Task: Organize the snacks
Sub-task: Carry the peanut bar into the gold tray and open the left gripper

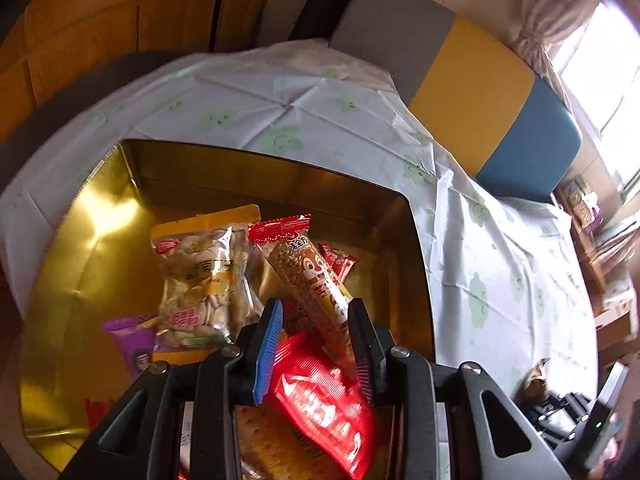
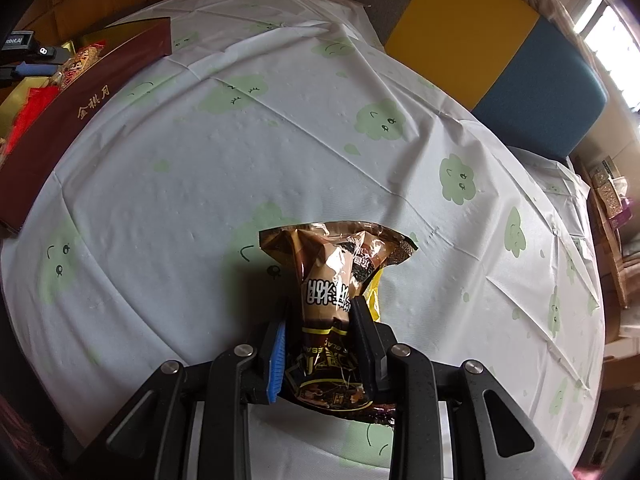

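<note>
A gold-lined tin box [image 1: 100, 240] holds several snacks: a clear bag of seeds [image 1: 204, 276], a long orange bar [image 1: 312, 280], a purple packet [image 1: 134, 344] and a small red packet [image 1: 338, 262]. My left gripper [image 1: 315, 308] hangs over the box, jaws slightly apart. A blurred red packet [image 1: 324, 400] lies loose between them and the pads do not press it. My right gripper [image 2: 322, 312] is shut on a brown snack packet [image 2: 332, 280], held upright just above the tablecloth [image 2: 200, 168]. A yellow wrapper edge [image 2: 374, 296] peeks out behind it.
In the right wrist view the box's maroon side [image 2: 80, 108] stands at the far left of the table. A bench with grey, yellow and blue cushions [image 1: 472, 92] runs along the far table edge. Cluttered shelves [image 2: 612, 196] stand at the right.
</note>
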A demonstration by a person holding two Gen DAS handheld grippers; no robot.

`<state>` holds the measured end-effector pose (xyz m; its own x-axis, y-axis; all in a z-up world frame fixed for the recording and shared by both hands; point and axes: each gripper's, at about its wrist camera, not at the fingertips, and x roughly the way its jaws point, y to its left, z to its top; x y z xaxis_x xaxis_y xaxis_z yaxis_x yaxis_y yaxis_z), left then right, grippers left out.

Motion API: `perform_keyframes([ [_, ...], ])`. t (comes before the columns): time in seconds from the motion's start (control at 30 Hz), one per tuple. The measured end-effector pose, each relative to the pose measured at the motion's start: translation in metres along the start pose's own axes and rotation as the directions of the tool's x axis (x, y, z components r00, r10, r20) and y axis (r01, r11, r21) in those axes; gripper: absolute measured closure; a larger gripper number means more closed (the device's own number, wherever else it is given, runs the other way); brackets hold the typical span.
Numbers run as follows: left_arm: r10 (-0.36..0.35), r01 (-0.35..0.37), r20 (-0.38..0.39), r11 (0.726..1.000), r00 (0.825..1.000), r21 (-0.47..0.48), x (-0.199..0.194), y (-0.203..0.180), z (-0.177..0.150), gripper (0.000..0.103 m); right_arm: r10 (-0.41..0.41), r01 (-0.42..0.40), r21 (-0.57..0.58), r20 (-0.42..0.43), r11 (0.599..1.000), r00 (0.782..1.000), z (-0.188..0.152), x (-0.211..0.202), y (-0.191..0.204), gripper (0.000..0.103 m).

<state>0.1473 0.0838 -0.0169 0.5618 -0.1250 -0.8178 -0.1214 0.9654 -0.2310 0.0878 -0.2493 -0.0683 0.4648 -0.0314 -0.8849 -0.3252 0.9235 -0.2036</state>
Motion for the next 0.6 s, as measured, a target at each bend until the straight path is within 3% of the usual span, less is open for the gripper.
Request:
perform_keyframes([
  [0.3,0.108,-0.119,0.098,0.985,0.989,0.122,-0.022,-0.017,-0.025,0.069,-0.008,0.008,-0.008,0.002,1.000,1.000,0.000,-0.001,0.002,0.071],
  [0.6,0.125,-0.154,0.160,0.971,0.979,0.184,-0.041,-0.026,-0.053,0.069,-0.011,0.011,-0.013,0.003,1.000,1.000,-0.001,0.000,0.002,0.071],
])
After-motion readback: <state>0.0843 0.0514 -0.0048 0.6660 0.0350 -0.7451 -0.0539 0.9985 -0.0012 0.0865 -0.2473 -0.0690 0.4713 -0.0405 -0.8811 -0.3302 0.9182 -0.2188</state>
